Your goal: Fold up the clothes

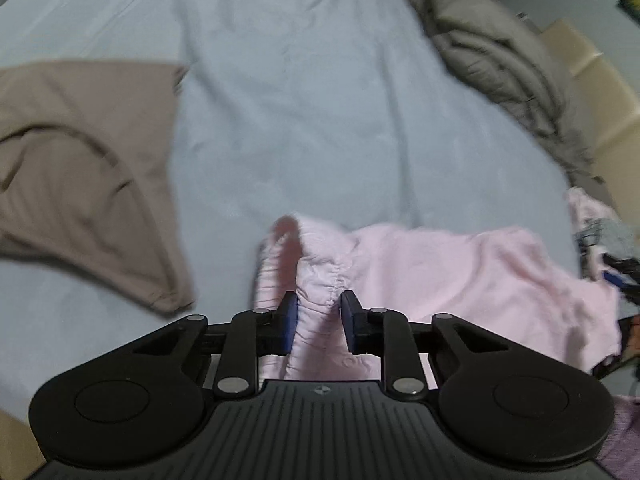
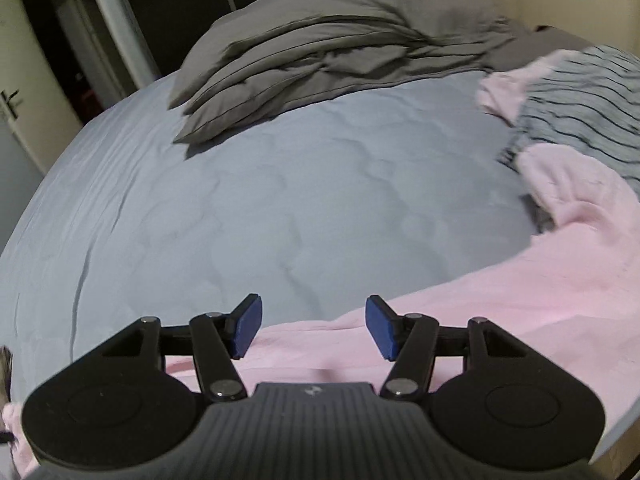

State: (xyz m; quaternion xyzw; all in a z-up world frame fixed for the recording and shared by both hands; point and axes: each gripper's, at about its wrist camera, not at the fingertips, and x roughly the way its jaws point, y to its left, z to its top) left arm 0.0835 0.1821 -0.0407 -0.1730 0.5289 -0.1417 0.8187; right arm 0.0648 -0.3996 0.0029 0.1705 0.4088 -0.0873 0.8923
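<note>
Two grippers are working the fluffy pink fleece garment [image 1: 460, 280] near the bed's [image 1: 300, 100] edge: left gripper [image 1: 319, 322] is pinching its gathered waistband for lifting, while right gripper [image 2: 314, 328] is hovering, jaws wide.

Place: I'm working in a home bedroom.
Bed: a wide bed sheet [image 2: 280, 200] in pale blue fills my view.
Bedding: grey duvet [image 2: 320, 52] bunched at the far side.
Laundry: pink garment [image 1: 460, 280], tan garment [image 1: 80, 168], striped garment [image 2: 580, 112].
Doorway: dark door opening [image 2: 80, 32] behind.
</note>
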